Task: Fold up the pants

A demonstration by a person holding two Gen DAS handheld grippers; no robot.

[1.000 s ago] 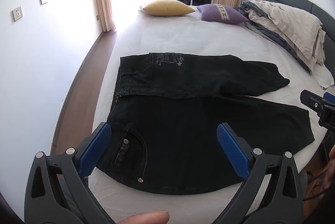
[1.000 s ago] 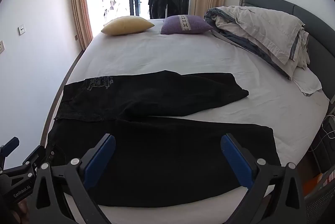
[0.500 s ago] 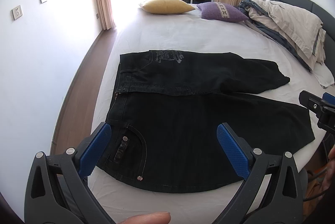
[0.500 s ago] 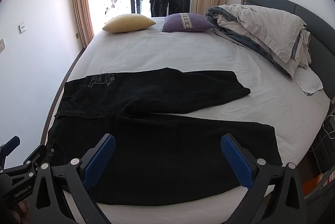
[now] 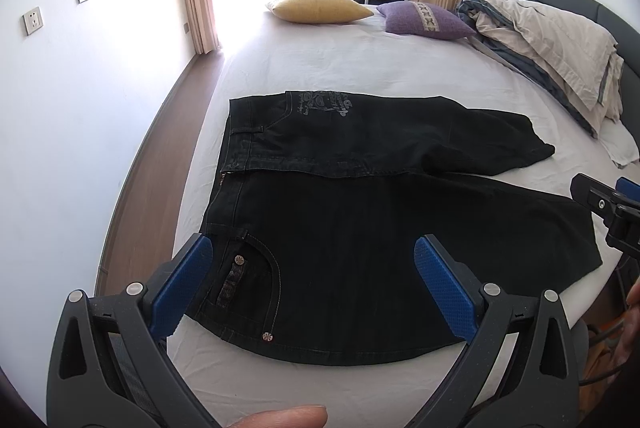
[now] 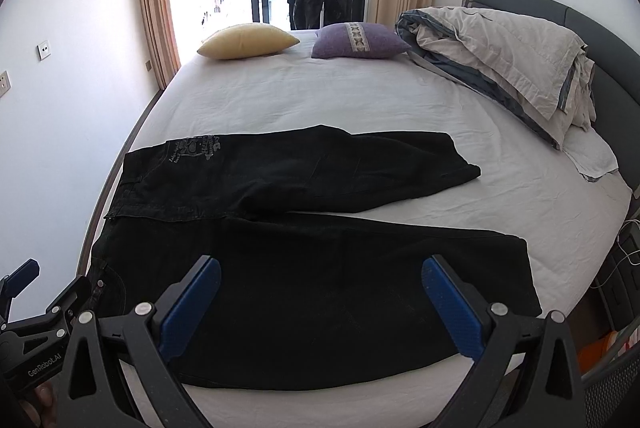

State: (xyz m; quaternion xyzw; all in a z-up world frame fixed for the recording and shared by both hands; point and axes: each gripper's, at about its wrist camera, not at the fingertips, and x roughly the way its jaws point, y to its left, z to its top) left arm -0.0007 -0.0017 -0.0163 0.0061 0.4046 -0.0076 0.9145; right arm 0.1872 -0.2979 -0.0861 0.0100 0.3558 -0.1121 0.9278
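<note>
So the black pants [image 5: 380,228] are spread flat on the bed [image 5: 340,67], right ahead of both claws, I'd guess ready for a leg-over-leg fold. Left gripper [image 5: 316,280] is wide open near the waistband pocket, right gripper [image 6: 320,302] gaping over the near leg, neither holding anything. Compared to a second ago, both have barely drifted.

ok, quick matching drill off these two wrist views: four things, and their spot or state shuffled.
Things:
1. black denim pants
2. yellow cushion
3. purple patterned cushion
4. rumpled beige duvet

Place or state:
A. heaped against the grey headboard
B. far end of the bed, nearer the curtain side
C. spread flat, legs apart
D. far end, between the other cushion and the bedding heap

Pairs: 1-C, 2-B, 3-D, 4-A
</note>
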